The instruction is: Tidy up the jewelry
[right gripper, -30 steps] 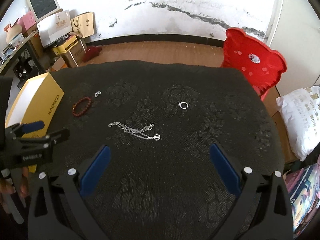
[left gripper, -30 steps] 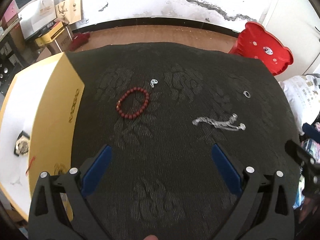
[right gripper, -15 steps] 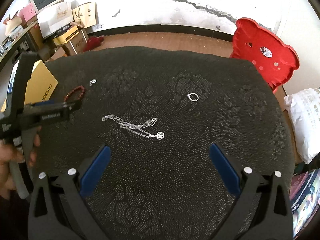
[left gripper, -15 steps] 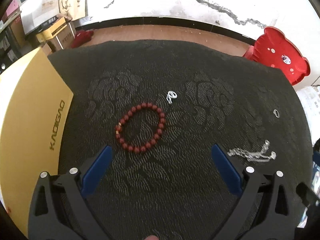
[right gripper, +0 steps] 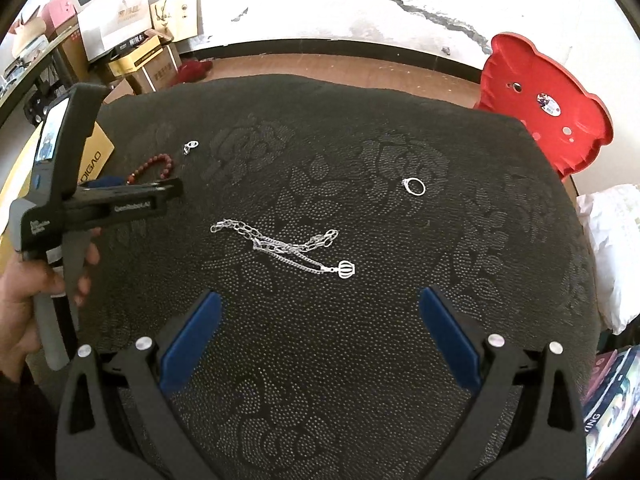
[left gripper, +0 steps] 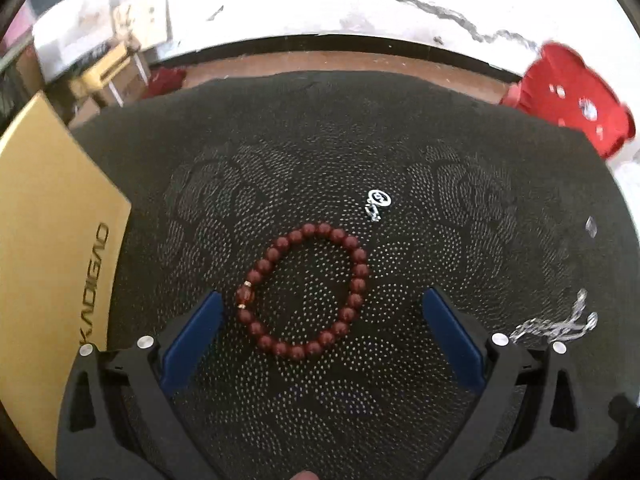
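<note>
A red bead bracelet [left gripper: 306,294] lies flat on the dark patterned cloth [left gripper: 320,152], right between the blue pads of my open left gripper [left gripper: 320,300]. Just beyond it sits a small silver earring [left gripper: 378,202]. From the right wrist view the bracelet [right gripper: 154,164] is partly hidden behind the left gripper [right gripper: 120,196], which a hand [right gripper: 24,292] holds. A silver chain with a round pendant [right gripper: 284,246] lies ahead of my open right gripper [right gripper: 320,300], and a silver ring [right gripper: 414,186] rests farther right.
A yellow box [left gripper: 48,248] stands along the cloth's left edge. A red bear-shaped stool [right gripper: 544,104] is beyond the far right corner. Cardboard boxes [right gripper: 136,48] line the wall at the back left. A white bag [right gripper: 612,240] lies to the right.
My left gripper has come forward and lower until the bracelet sits between its open fingers. The right gripper has edged closer to the silver chain.
</note>
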A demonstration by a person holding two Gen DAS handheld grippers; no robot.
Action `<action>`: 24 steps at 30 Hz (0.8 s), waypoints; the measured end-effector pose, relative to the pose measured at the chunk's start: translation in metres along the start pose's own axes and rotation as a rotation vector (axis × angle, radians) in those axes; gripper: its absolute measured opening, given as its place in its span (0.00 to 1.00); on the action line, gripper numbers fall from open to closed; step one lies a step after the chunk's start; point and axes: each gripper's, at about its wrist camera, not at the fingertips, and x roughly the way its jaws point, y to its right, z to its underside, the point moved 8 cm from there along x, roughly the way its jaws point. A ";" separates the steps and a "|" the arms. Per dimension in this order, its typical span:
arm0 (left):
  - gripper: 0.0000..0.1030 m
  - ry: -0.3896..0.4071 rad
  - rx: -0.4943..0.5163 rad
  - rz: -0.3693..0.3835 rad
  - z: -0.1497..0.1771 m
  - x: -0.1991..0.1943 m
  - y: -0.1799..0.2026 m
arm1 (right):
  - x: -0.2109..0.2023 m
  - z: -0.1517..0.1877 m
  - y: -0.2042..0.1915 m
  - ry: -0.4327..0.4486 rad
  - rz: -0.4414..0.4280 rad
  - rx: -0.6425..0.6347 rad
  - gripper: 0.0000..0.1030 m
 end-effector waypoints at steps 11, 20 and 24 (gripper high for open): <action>0.94 0.016 -0.027 -0.005 -0.001 0.000 0.000 | 0.002 -0.001 -0.001 0.008 0.005 0.007 0.93; 0.79 0.021 -0.019 -0.011 0.002 -0.007 0.008 | 0.004 0.000 -0.003 0.011 0.014 0.012 0.93; 0.59 0.020 -0.006 -0.004 0.002 -0.011 0.010 | 0.006 -0.002 -0.002 0.015 0.018 0.013 0.93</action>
